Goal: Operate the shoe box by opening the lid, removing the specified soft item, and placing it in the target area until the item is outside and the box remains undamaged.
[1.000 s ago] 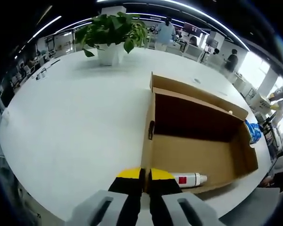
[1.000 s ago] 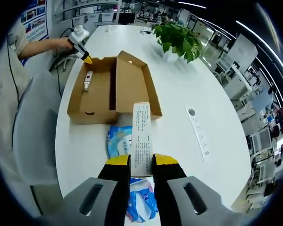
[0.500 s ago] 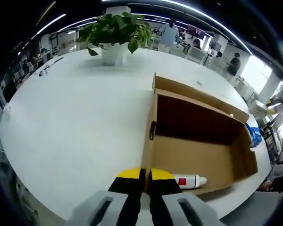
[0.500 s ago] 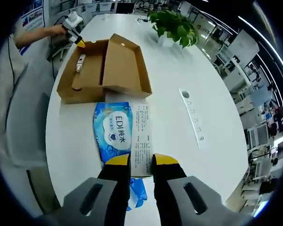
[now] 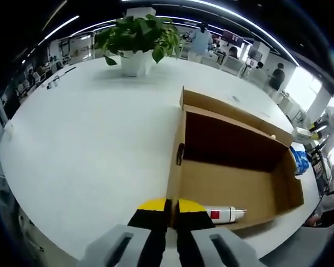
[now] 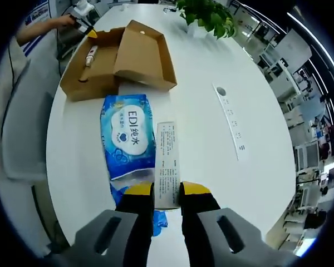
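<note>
The blue tissue pack (image 6: 127,142) is already out of the shoe box (image 6: 117,61) and hangs over the white worktop (image 6: 211,139) just beside the open carton, held by the right gripper (image 6: 167,192), whose jaws are pinched on the pack's white printed flap (image 6: 167,164). To finish well, I judge the pack should be lowered flat onto bare worktop clear of the box, and the jaws parted only once it rests, so it neither drops nor drags against the cardboard. Its long axis runs away from the right gripper toward the box, the far short end pointing at the carton's near wall. The left gripper (image 5: 171,207) is clamped on the box's side wall (image 5: 176,167), steadying it; a white tube (image 5: 225,213) lies inside.
</note>
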